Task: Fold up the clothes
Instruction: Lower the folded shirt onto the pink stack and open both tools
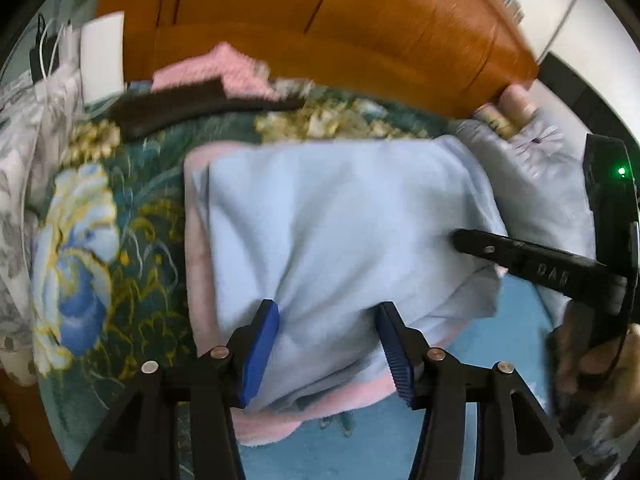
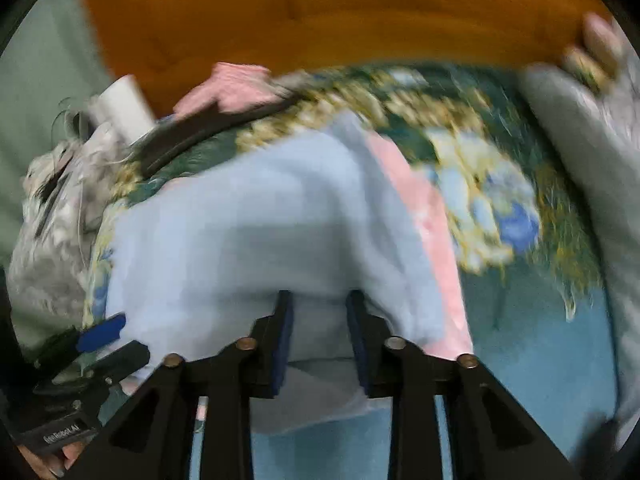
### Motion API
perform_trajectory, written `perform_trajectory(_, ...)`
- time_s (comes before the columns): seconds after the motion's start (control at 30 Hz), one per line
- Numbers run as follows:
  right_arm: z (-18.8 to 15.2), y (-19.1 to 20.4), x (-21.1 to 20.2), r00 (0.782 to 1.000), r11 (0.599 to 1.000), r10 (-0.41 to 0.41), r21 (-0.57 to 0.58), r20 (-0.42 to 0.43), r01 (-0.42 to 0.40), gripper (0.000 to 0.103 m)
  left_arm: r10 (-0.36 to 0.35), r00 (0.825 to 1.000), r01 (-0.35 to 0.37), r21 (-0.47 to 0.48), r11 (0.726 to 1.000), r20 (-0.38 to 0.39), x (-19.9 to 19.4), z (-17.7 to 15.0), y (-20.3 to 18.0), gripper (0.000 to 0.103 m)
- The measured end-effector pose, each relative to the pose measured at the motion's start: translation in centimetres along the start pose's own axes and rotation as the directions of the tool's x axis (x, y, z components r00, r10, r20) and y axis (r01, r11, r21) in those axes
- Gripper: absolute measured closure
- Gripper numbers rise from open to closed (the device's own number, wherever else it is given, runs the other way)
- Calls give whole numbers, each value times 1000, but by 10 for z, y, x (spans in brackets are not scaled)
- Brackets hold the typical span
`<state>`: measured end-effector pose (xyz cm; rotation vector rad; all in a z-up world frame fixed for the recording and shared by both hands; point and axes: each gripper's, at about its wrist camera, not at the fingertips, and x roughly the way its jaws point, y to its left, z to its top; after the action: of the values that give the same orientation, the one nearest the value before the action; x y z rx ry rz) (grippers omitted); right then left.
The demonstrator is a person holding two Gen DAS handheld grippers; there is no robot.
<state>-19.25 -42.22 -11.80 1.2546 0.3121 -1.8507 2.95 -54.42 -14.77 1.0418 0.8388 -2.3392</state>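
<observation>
Left hand-held gripper (image 1: 328, 340) jaws apart over light-blue garment (image 1: 340, 216); right hand-held gripper (image 2: 320, 332) likewise apart. Garment lies folded on floral bedspread (image 1: 132, 208), probably being smoothed flat.

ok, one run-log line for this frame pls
stage: mid-fold | item: light blue garment over pink layer on floral bedspread | left gripper: open, at near edge | right gripper: open, garment between fingers | blur: right view

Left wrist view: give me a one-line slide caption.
Left gripper open over a folded light-blue garment on a floral bedspread, right gripper at its edge.
</observation>
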Motion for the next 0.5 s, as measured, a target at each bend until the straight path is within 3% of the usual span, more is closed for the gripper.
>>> perform_trajectory(0.1,-13,-4,-34,981,981,170,79,88,-177,77,-4,999,4,-9,1000,41,-19,0,-6,45)
perform_trajectory(0.17,-30,-1,-53,970,974,208,61,129,-217,69,-3,997,4,-12,1000,74,-33,-1,-11,40)
perform_trajectory(0.27,-66,1,-59,979,989,136,45,150,-144,53,26,985,-27,6,1000,172,-57,-26,-15,30)
perform_trajectory(0.43,-115,-5,-18,998,995,-9,101,56,3,44,123,966,-135,38,990,229,-47,-73,-22,30)
perform_trajectory(0.47,-120,-5,-10,998,995,-34,94,50,29,31,135,968,-146,33,989,211,-38,-78,-21,30)
perform_trajectory(0.5,-123,-4,-3,996,995,-65,81,59,60,24,153,969,-161,26,987,195,-29,-82,-19,30)
